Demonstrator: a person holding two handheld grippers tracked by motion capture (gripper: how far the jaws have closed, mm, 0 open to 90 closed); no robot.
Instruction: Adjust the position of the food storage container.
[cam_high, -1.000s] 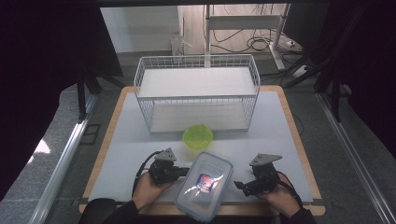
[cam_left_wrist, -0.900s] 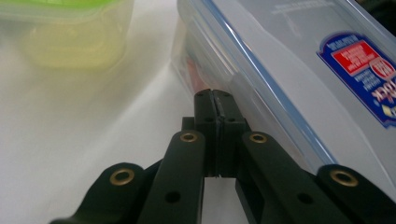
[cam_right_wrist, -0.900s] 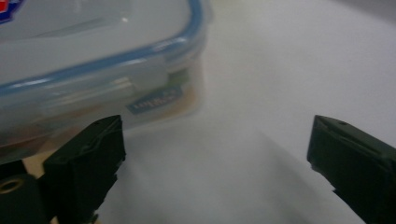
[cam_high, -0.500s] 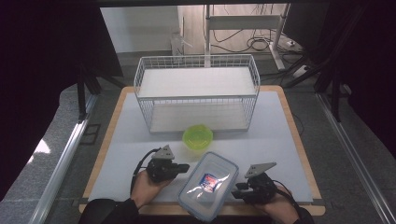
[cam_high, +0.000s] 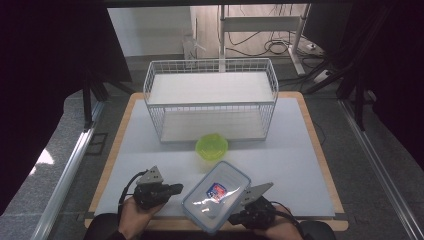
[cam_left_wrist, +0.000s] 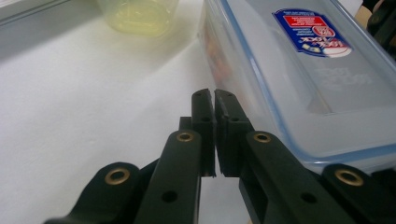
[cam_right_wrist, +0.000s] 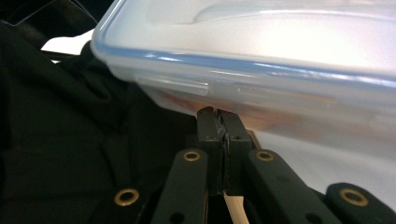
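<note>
Clear lidded box (cam_high: 216, 196) is sitting at the table's (cam_high: 300, 150) near edge, turned diagonal, tilted, its near corner hanging over the wood border. Blue-red label is showing on the lid.

Left gripper (cam_high: 175, 188) is sitting at the box's 9 o'clock, jaws together with nothing between them; in the left gripper view (cam_left_wrist: 215, 100) the tips are lying just beside the box (cam_left_wrist: 299, 74) wall, contact unclear.

Right gripper (cam_high: 239, 214) is sitting at the box's 4 o'clock, at its near right side. Its jaws have just been closing and are now standing together under the box's lower edge in the right gripper view (cam_right_wrist: 218, 114); a thin strip seems pinched between the tips, cannot tell whether it belongs to the box (cam_right_wrist: 261, 56).

Green bowl (cam_high: 211, 146) is standing at the box's 12 o'clock, near but apart, also showing blurred in the left gripper view (cam_left_wrist: 137, 16). White wire rack (cam_high: 210, 97) is standing just behind the bowl, at the table's 12 o'clock side.

Both hands are coming in from 6 o'clock.
</note>
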